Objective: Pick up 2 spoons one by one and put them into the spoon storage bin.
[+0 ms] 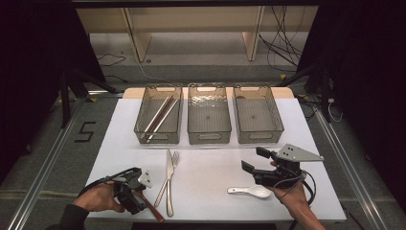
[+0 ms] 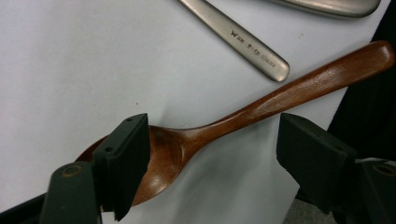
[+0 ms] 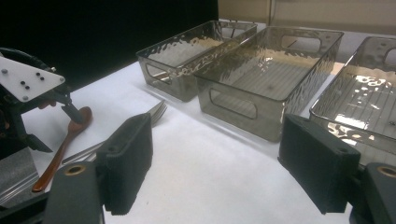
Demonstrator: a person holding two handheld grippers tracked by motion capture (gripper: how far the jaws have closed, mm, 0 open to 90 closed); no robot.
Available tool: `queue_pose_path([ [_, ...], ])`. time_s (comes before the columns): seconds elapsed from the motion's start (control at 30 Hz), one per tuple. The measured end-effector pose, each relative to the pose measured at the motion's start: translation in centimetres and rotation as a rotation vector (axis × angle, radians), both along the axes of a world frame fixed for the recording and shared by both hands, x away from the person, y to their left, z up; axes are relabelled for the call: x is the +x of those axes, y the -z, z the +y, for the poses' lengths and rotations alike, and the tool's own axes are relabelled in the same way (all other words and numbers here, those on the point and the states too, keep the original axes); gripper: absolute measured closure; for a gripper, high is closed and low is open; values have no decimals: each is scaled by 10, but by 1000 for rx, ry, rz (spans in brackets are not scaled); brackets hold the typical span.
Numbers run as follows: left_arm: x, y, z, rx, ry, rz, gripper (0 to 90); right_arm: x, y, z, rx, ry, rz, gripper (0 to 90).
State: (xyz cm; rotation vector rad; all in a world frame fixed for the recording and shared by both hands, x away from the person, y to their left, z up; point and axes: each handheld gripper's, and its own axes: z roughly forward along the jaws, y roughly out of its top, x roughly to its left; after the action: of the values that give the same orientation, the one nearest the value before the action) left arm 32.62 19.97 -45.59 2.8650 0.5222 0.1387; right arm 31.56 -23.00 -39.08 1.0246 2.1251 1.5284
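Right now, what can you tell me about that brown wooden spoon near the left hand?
The wooden spoon is reddish-brown and glossy, carved in one piece as it looks, with a shallow oval bowl and a slim handle that widens to a rounded end. It lies flat on the white table near its front edge, beside the handle of a metal knife. The left gripper straddles it, jaws wide apart: one pad stands right at the bowl, the other is clear of the spoon.
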Motion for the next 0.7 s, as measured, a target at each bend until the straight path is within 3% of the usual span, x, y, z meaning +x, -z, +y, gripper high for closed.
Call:
queue_pose_path([
  [0.1,0,1,-2,15,15,-11,271,0,0,0,-1,0,1,268],
  [0.4,2,5,-3,25,74,10,296,0,1,0,-3,-2,4,268],
  [0.7,7,6,-3,41,63,-5,334,1,1,0,-5,0,8,269],
])
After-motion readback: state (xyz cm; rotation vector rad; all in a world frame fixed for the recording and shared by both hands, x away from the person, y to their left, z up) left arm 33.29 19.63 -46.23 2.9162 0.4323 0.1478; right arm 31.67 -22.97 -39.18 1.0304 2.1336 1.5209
